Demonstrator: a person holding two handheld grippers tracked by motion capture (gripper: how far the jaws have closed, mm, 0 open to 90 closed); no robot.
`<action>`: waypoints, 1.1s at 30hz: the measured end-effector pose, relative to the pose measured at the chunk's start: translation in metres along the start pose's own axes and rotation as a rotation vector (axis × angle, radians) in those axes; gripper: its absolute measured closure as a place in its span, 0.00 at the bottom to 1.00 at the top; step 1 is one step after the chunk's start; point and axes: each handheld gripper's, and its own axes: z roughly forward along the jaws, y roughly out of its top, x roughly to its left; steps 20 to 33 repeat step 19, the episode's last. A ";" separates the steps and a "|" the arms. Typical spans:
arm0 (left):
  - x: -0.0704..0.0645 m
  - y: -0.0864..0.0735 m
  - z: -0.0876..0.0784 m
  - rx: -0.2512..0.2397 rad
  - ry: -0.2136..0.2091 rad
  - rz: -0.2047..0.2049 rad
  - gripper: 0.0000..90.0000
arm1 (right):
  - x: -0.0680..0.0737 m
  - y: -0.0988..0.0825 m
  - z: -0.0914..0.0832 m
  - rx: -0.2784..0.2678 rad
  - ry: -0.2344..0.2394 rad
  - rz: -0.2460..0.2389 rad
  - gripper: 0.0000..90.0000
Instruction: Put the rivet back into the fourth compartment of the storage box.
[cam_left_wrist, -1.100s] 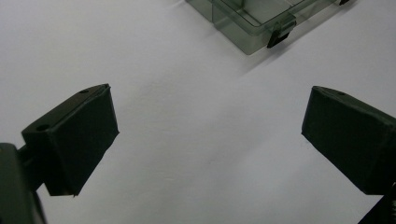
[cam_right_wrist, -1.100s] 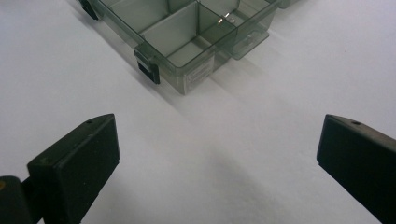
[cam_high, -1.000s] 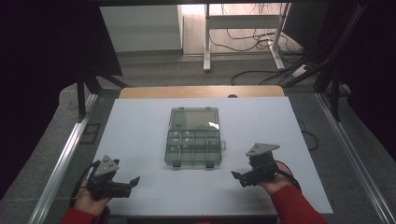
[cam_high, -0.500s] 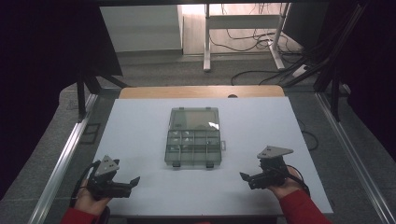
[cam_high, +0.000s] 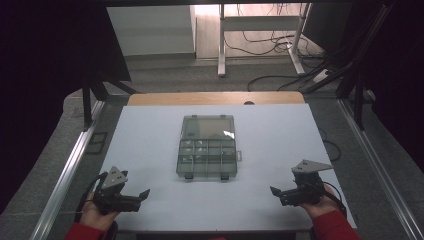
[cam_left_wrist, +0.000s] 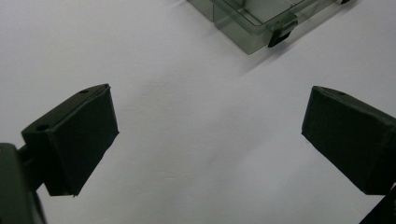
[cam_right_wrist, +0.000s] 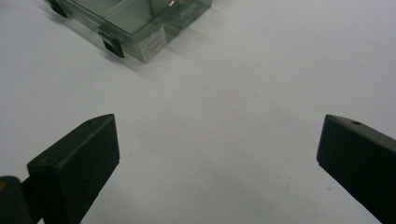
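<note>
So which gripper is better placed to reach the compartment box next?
Roughly even, slightly left: the left gripper and right gripper both sit open, flanking the compartment box, with the left a little nearer.

Readable text: none in any of the three views.
Sticker: a small pale label sits on the side wall of the clear plastic box (cam_right_wrist: 135, 23), near a black latch, in the right gripper view; its print is too blurred to read.
Box lid: in the high view the box (cam_high: 207, 145) shows only a bright glare spot, no lettering.
Table: the white table (cam_high: 150, 150) bears no marks or numbers.
Grippers: the left gripper (cam_left_wrist: 208, 140) and right gripper (cam_right_wrist: 217, 163) show plain black jaws with no brand or number.
</note>
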 end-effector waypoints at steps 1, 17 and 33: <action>0.000 0.000 0.000 0.000 0.000 0.000 0.04 | -0.001 -0.002 -0.002 0.000 -0.004 0.005 0.00; 0.000 0.000 0.000 0.000 -0.001 0.000 0.04 | -0.015 -0.014 -0.018 -0.020 -0.043 0.071 0.00; 0.000 0.001 0.001 0.001 -0.001 0.002 0.04 | -0.015 -0.014 -0.017 -0.011 -0.046 0.060 0.00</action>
